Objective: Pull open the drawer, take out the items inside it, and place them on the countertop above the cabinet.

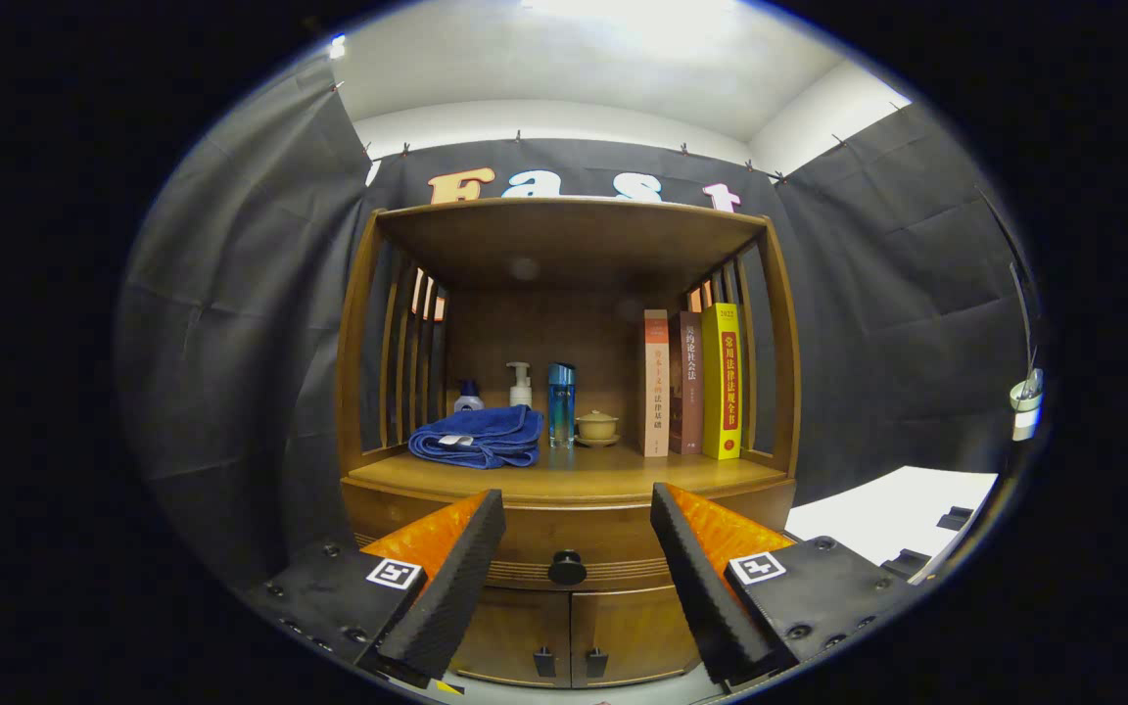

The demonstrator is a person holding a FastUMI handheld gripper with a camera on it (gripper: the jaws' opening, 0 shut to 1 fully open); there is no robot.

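Gripper: my gripper (578, 509) is spread wide, holding nothing, both fingers aimed level at the cabinet front.
Drawer: the drawer (564, 548) is closed; its dark round knob (567, 567) sits between my fingers and just beyond their tips, not touched.
Items inside: hidden behind the closed drawer front; I cannot tell what they are.
Below: two small cabinet doors (574, 632) with little dark pulls, side by side under the drawer.
Countertop: the countertop (603, 477) lies just above the drawer, bare along its front edge.
On it, left: a folded blue towel (478, 436), with a small bottle (468, 396) and a pump bottle (520, 384) behind it.
On it, middle: a tall blue bottle (561, 403) beside a small lidded cup (597, 427) on a saucer.
On it, right: three upright books (691, 382) against the slatted side.
In the way: nothing between my fingers and the knob.
Room: open space ahead of the drawer; a white surface (892, 514) lies off to the right of the cabinet.
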